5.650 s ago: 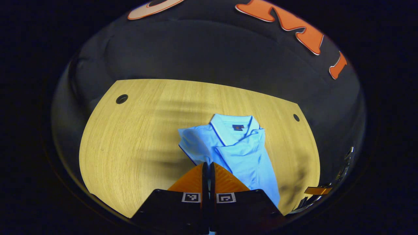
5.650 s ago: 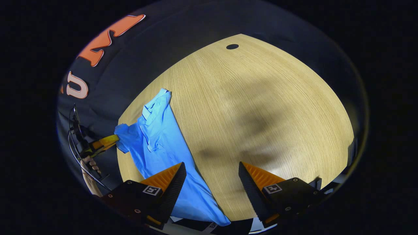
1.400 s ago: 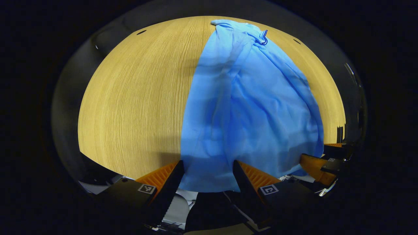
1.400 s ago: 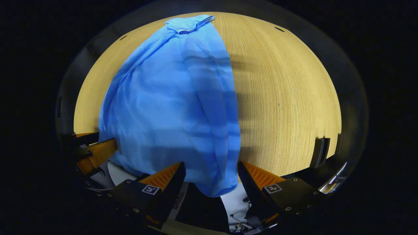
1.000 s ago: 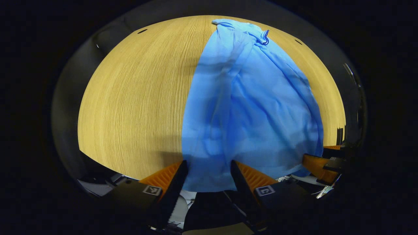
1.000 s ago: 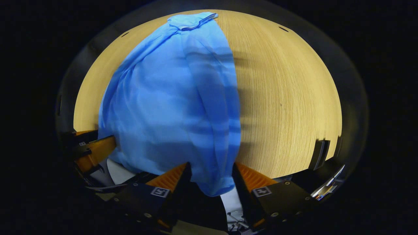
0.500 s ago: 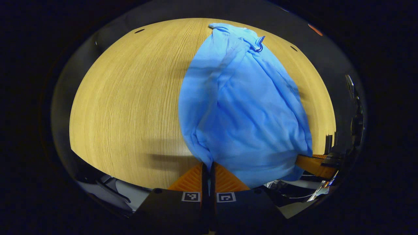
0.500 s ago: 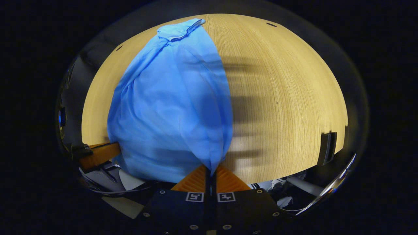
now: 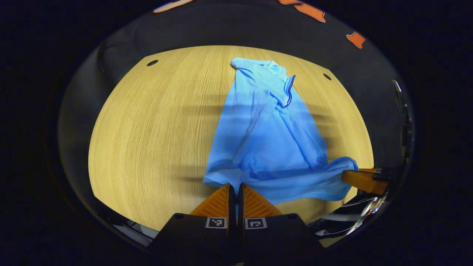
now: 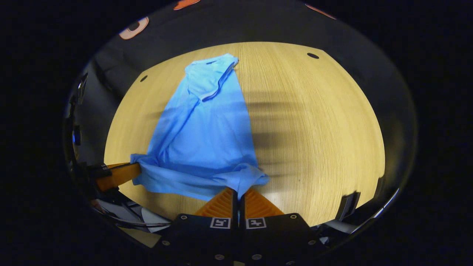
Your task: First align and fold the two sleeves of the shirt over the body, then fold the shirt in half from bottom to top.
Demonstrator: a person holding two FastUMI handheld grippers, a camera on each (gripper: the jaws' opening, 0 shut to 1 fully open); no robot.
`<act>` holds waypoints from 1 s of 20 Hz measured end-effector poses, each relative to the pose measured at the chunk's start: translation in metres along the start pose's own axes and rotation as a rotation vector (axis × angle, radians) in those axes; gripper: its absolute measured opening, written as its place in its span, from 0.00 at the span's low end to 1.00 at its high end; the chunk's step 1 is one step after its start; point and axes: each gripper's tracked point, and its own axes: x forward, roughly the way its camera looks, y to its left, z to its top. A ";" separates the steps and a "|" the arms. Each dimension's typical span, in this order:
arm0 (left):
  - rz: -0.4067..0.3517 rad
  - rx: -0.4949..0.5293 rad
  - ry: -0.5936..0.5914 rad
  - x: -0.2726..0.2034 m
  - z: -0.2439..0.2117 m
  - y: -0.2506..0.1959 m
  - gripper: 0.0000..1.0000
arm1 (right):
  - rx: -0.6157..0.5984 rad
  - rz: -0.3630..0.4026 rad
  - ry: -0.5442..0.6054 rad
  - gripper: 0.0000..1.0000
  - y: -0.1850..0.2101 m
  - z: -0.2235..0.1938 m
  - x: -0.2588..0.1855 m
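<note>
1. Both grippers have a bottom corner of the blue shirt. The left gripper has its fingers pressed together, pinching the hem at 6 o'clock in the left gripper view. The right gripper is doing the same in the right gripper view.
2. The shirt lies on the wooden surface, near the middle, with the sleeves looking already folded in. So I'd say this is the bottom-to-top fold just starting.
3. To do it well, I'd lift both corners evenly, keep the hem taut between the grippers so it doesn't sag like it does now, then carry it straight toward the collar and set it down square with the shoulders.
4. The long axis runs from 6 to 12 o'clock in both views. The collar points to 12, away from the person, and the hem is at the near edge.
5. The other gripper peeks in at 4 o'clock in the left gripper view and at 8 in the right gripper view.
</note>
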 end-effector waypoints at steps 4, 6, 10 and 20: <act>0.004 0.026 -0.069 -0.006 0.099 0.015 0.04 | -0.033 -0.010 -0.089 0.01 -0.001 0.063 -0.004; 0.003 0.030 -0.099 -0.010 0.136 0.005 0.04 | -0.034 -0.011 -0.112 0.01 -0.001 0.089 -0.002; 0.006 0.043 -0.150 -0.010 0.219 0.000 0.04 | -0.034 -0.018 -0.160 0.01 -0.006 0.139 0.004; 0.023 0.038 -0.241 0.021 0.340 0.004 0.04 | -0.050 -0.074 -0.249 0.01 -0.018 0.259 0.041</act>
